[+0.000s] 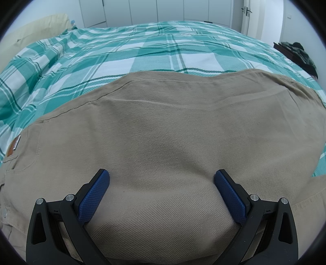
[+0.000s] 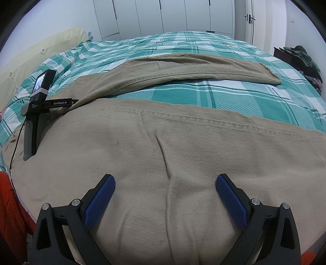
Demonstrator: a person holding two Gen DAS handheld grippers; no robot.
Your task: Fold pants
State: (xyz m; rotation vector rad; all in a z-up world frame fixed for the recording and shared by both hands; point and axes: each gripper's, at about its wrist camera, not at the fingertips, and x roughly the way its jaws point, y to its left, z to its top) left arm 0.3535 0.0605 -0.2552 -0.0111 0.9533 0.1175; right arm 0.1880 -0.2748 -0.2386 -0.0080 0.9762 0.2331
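Khaki pants [image 1: 163, 126] lie spread on a bed with a green and white checked cover [image 1: 142, 49]. In the left wrist view their waist end with a small brown label [image 1: 13, 145] is at the far left. My left gripper [image 1: 162, 176] hovers open just over the fabric, nothing between its blue pads [image 1: 93, 195]. In the right wrist view one leg [image 2: 163, 163] fills the foreground and the other leg [image 2: 183, 69] angles away toward the right. My right gripper [image 2: 165, 181] is open over the near leg. The left gripper's body [image 2: 36, 110] shows at the left.
A cream headboard [image 2: 30, 61] stands at the left. White wardrobe doors [image 2: 163, 16] and a door [image 2: 249, 20] line the far wall. Dark clothes [image 2: 301, 59] are piled on a low stand at the right. Red fabric [image 2: 10, 214] lies at the near left.
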